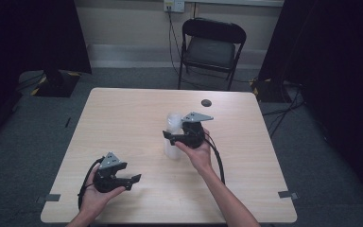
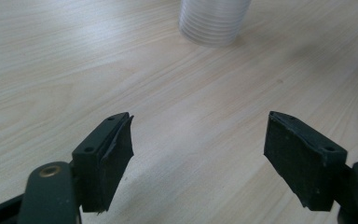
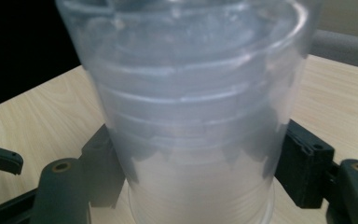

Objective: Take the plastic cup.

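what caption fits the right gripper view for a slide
Right gripper shut on a stack of clear cups standing on the wooden table.

Stacked cups [image 3: 191, 121] — clear, ribbed, glossy plastic, table [image 1: 123, 123] — pale matt wood grain, smooth

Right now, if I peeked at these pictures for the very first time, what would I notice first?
Probably the stack of clear plastic cups standing upright in the middle of the wooden table, with the right gripper shut around it. Next, the left gripper near the table's front edge, its jaws wide open on nothing. Behind the table stands a black folding chair.
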